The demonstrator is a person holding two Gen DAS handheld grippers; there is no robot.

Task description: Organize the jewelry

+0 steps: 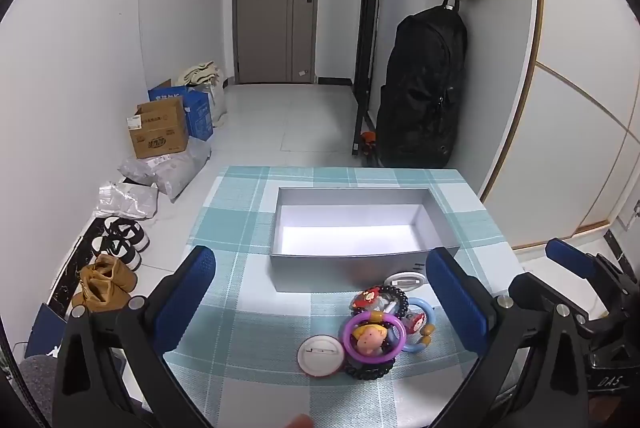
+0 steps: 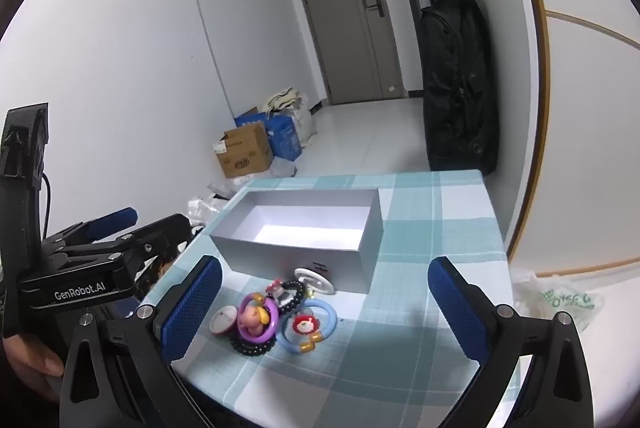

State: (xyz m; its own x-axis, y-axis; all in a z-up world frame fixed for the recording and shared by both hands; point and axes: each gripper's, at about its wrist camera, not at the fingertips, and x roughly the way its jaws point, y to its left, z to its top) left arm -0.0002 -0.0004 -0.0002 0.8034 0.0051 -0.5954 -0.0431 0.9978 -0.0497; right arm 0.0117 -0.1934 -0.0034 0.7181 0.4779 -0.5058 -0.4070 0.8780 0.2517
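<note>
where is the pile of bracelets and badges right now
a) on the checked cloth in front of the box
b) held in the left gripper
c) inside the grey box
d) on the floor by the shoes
a, the jewelry pile lies on the checked tablecloth just in front of the grey box, whose inside is bare; both grippers stand open, holding nothing.

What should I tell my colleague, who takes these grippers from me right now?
Left gripper: open, empty, aimed at the pile.
Right gripper: open, empty, likewise.
Jewelry: purple ring, blue ring, black bead bracelets and two white discs lie heaped on the checked tablecloth, just in front of the grey box.
Done: nothing; the box is empty.
Left: move every piece into the box.
</note>
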